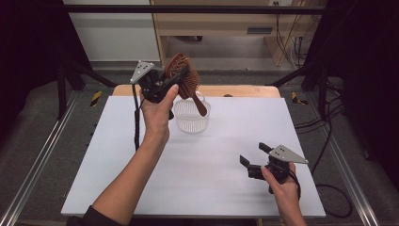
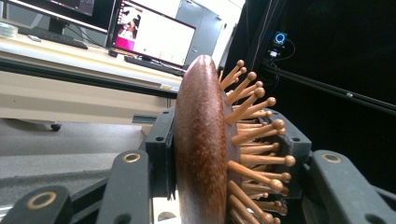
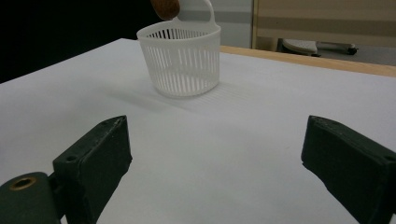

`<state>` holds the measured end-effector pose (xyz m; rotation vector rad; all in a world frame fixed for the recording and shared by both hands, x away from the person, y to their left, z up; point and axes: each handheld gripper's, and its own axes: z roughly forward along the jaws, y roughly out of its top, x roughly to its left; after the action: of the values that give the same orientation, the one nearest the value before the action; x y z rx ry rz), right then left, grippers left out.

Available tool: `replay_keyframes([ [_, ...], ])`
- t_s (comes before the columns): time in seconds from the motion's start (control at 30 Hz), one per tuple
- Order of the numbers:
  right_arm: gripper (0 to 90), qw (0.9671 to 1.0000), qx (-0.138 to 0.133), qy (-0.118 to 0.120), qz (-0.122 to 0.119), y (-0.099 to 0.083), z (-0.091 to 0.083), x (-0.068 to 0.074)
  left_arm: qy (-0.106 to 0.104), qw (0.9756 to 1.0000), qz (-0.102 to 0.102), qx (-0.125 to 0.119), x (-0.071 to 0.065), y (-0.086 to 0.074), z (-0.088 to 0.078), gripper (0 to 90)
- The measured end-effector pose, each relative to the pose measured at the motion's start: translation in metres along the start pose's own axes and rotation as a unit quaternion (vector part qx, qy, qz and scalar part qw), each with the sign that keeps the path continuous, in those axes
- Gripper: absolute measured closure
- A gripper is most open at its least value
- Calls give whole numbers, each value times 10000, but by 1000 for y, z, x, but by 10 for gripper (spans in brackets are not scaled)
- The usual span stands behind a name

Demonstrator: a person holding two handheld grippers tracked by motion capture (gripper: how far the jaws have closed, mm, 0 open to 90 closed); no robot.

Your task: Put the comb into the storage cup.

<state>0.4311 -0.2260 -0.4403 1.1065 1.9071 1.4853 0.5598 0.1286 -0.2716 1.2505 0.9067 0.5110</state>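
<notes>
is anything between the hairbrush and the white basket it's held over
Nothing visible. The left tongs grip the wooden hairbrush by its head, handle end pointing down over the open top of the white basket. The basket looks empty, with only its own loop handle at the rim. The right tongs rest well aside.

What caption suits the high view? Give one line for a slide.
Left gripper holds a wooden hairbrush above the white basket; right gripper rests open.

The hairbrush [image 1: 184, 75] sits clamped in the left claw [image 1: 170, 81] above the basket [image 1: 191, 117], which stands on the tabletop [image 1: 141, 160] well ahead of the right claw [image 1: 254, 155].
</notes>
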Motion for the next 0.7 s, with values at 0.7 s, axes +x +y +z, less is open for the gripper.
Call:
replay_keyframes([
  [0.7, 57, 10000, -38, 43, -31, 0, 0, -1, 136, 9999, 14, -30, 14, -9, 14, 515],
])
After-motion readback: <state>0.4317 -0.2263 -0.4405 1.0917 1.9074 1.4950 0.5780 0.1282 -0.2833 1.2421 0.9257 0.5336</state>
